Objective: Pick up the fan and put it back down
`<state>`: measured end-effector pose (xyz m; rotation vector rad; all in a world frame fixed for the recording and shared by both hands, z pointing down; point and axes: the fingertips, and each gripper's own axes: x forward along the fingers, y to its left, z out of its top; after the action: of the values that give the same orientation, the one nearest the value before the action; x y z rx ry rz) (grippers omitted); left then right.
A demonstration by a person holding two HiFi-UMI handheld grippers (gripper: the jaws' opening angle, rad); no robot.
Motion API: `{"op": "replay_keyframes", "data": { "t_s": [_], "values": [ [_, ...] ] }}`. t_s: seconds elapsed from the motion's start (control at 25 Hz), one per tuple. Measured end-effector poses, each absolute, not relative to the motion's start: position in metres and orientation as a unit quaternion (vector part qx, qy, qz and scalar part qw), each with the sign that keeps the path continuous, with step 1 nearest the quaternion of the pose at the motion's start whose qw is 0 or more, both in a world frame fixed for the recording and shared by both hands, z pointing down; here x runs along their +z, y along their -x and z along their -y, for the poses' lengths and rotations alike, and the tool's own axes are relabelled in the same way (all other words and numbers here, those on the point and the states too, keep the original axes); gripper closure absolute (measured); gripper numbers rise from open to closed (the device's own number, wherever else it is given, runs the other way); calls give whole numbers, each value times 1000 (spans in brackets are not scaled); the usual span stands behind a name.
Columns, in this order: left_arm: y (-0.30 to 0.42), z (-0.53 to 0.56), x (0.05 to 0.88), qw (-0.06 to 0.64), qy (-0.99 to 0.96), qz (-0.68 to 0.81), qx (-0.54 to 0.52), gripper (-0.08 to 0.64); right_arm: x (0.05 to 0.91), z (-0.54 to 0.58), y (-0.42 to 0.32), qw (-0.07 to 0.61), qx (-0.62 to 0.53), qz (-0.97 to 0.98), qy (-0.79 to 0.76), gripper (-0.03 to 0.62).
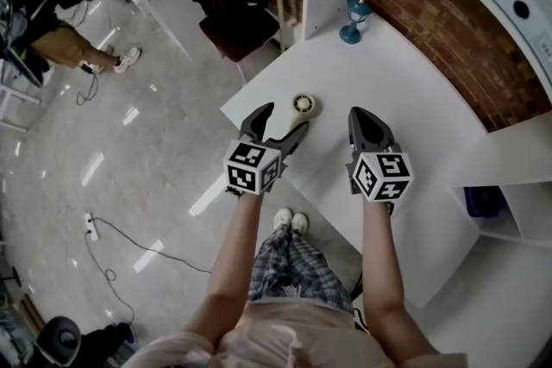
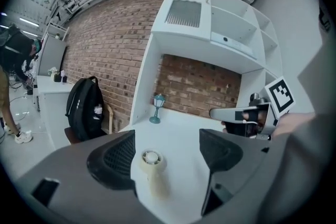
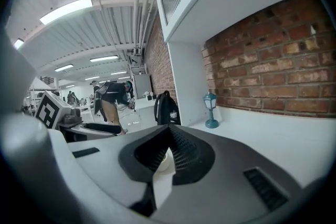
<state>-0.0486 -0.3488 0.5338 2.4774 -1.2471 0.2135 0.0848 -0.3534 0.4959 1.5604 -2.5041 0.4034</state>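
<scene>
Behind the closed jaws of the right tool (image 3: 168,131), only a sliver of the fan (image 3: 164,162) shows.

The left arm (image 1: 231,258) and right arm (image 1: 380,267) are reaching forward, bare and side by side. The left tool (image 1: 283,121) is pointing ahead and slightly toward the right tool (image 1: 363,121), its jaws gaping wide apart. The right tool is pointing straight ahead, level with the left, its jaws pressing together at the tips.
</scene>
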Motion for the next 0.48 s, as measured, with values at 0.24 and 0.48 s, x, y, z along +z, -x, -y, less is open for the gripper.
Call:
{"op": "replay_keyframes", "data": {
  "t_s": [0.24,0.48],
  "values": [
    [30,367,596,225,-854,449,135,172,543,384,-82,127,146,838,-511,577],
    [18,373,641,252,-830,455,201,173,581,389,-79,156,163,834,-504,577]
  ]
}}
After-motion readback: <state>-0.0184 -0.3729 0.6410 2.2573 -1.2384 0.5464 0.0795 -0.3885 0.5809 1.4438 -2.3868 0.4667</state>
